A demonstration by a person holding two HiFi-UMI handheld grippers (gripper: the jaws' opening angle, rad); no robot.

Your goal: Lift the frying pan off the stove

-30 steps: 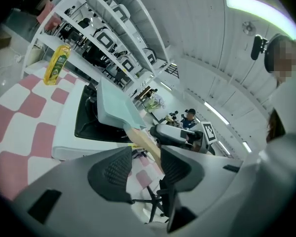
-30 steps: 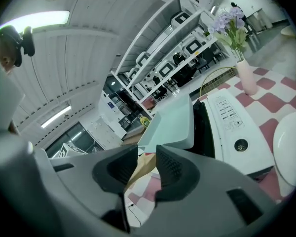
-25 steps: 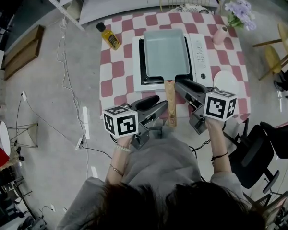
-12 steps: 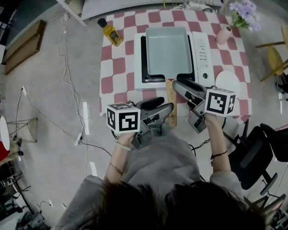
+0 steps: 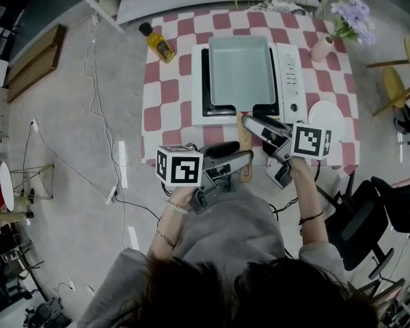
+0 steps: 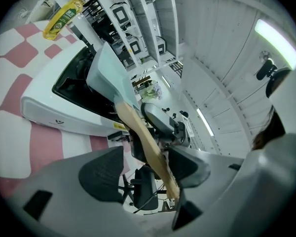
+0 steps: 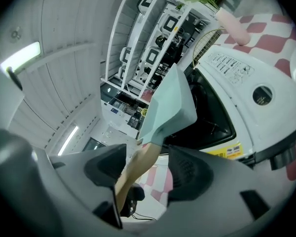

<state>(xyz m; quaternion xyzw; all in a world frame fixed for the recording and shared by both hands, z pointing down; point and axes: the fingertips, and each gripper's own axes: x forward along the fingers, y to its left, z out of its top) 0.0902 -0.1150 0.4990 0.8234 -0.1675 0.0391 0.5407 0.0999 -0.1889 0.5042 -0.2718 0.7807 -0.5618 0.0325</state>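
- The frying pan (image 5: 240, 70) is a shallow rectangular tray, pale blue-green with a smooth matte inside. It sits flat on the stove (image 5: 291, 80), in the upper middle of the head view.
- The stove is a boxy white unit with rounded corners. It has a glossy black top under the pan, and a strip of printed controls with a round knob down its right side.
- The pan's handle (image 5: 243, 139) is a straight stick of pale bare wood that points toward the bottom of the frame.
- My left tool (image 5: 242, 153) comes in from the lower left. Its jaws have just been opening and stand wide, with the far end of the handle between them. In the left gripper view the wood runs along the right of the gap, and the dimpled pad (image 6: 101, 174) on the left is clear of it.
- My right tool (image 5: 251, 124) comes in from the right, near the pan end of the handle. Its jaws have also just been opening and stand wide around the wood. In the right gripper view the textured pad (image 7: 190, 174) on the right is clear of it.
- The worktop (image 5: 165, 98) wears a red-and-white chequered cloth.
- On the cloth are a yellow bottle (image 5: 157, 44) at upper left, a pink vase (image 5: 322, 48) at upper right and a round white plate (image 5: 326, 113).
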